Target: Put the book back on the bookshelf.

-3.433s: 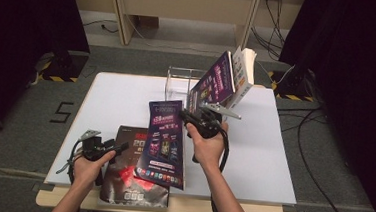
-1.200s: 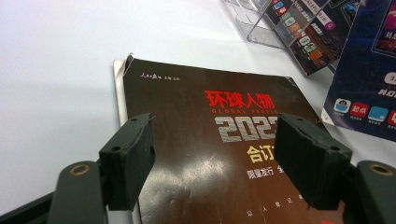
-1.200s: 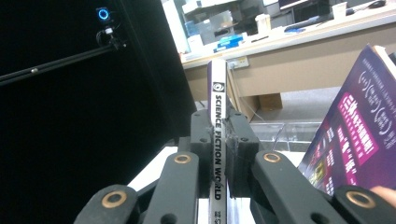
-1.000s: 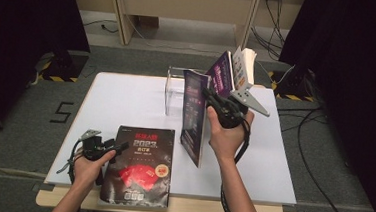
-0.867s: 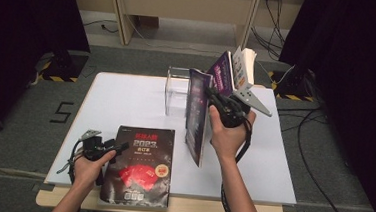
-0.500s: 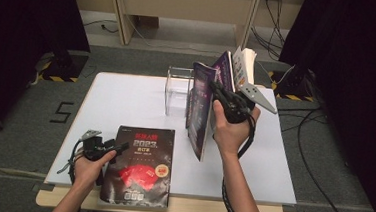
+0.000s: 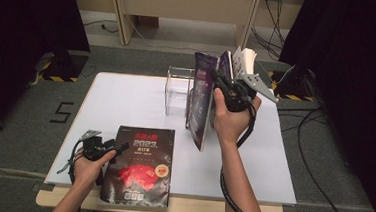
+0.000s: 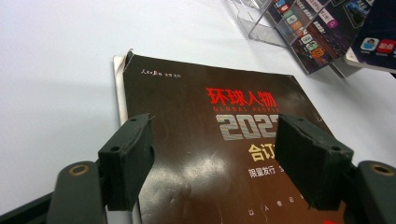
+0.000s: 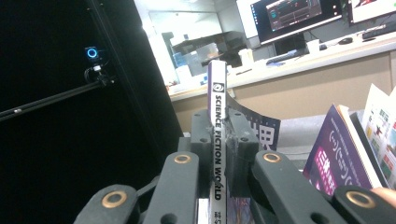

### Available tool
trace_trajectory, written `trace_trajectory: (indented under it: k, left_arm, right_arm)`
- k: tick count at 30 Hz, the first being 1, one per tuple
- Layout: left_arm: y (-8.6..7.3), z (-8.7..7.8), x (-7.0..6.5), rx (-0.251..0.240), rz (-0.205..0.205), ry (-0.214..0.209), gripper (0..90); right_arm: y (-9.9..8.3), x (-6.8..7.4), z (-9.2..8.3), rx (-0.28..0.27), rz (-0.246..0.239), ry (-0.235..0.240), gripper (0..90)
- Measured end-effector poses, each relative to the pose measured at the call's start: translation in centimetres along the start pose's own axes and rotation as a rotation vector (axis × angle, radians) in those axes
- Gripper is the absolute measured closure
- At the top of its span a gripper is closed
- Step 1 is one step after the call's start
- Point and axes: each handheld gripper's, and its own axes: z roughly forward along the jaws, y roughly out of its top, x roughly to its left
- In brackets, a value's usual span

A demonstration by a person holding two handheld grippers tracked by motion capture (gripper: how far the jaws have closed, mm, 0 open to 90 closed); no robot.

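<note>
Magazine point(image 9: 216, 140) spine upright between right gripper point(image 9: 219, 135) jaws, clamped; left gripper point(image 8: 219, 163) jaws wide open over book point(image 8: 210, 154)

We see a white table point(image 7: 126, 101) on a grey carpeted floor. A dark magazine point(image 7: 139, 165) lies flat on the table at its near edge, cover up, its bottom end just past that edge. Well beyond the magazine, toward the table's far side, stands a clear acrylic rack point(image 7: 178, 91). To the right of the rack, more magazines point(image 7: 239, 62) lean upright.
</note>
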Motion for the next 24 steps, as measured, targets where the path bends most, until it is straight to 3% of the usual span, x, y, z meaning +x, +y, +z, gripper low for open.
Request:
trace_trajectory:
  k: [13,24]
  left_arm:
    - [0.0,0.0,0.1,0.0,-0.007,-0.002,27.1]
    - [0.0,0.1,0.3,-0.002,-0.012,-0.002,26.9]
  right_arm:
    - [1.2,-0.8,3.5,-0.019,-0.001,-0.057,83.5]
    - [1.9,-2.5,6.8,-0.048,0.024,-0.136,83.4]
